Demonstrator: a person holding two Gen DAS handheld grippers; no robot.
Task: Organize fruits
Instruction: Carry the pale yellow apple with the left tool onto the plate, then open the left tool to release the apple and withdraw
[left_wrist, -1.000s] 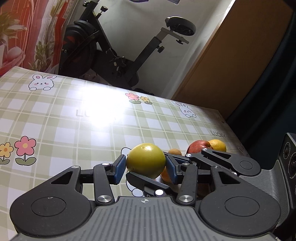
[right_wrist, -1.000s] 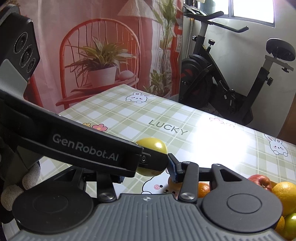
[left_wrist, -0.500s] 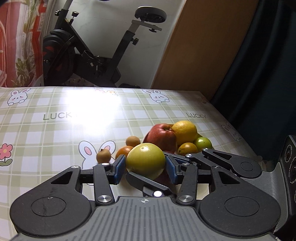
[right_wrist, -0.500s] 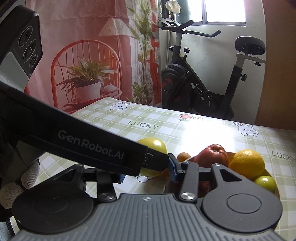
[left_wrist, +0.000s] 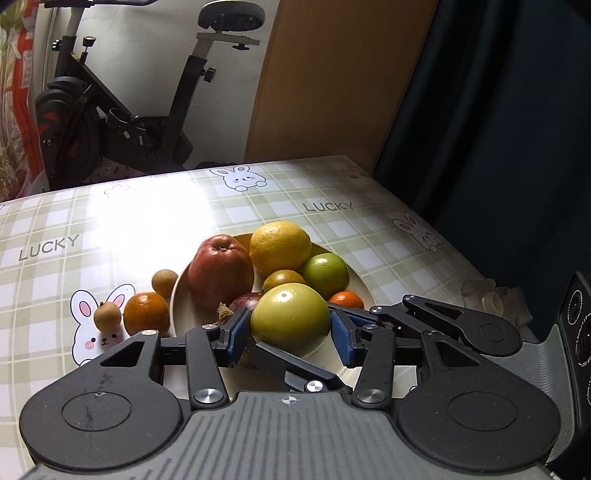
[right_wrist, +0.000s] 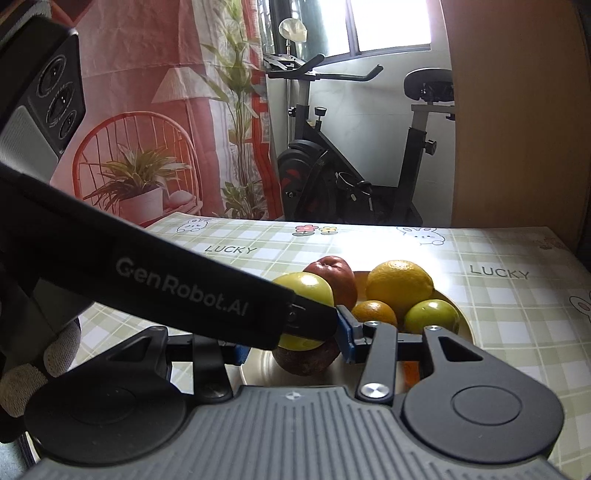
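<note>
My left gripper (left_wrist: 290, 339) is shut on a yellow-green round fruit (left_wrist: 290, 319), held just above the near side of a cream plate (left_wrist: 360, 291). The plate carries a red apple (left_wrist: 219, 271), a yellow citrus (left_wrist: 280, 247), a green fruit (left_wrist: 325, 273) and small oranges. My right gripper (right_wrist: 295, 343) surrounds the same fruit (right_wrist: 306, 288). Its right pad (right_wrist: 345, 334) touches the fruit, while its left pad is hidden behind the left gripper's body. A tangerine (left_wrist: 146, 312) and two brown longans (left_wrist: 107, 315) lie on the cloth left of the plate.
The checked tablecloth (left_wrist: 55, 280) spreads to the left and far side. The table edge runs close on the right, with crumpled clear plastic (left_wrist: 487, 295) beside it. An exercise bike (left_wrist: 110, 122), a wooden panel and a dark curtain stand beyond. A gloved hand (right_wrist: 22, 376) holds the left gripper.
Both grippers have swung right together with the yellow-green fruit between them, from over bare cloth to over the plate. The fruit has kept its place between the fingers.
</note>
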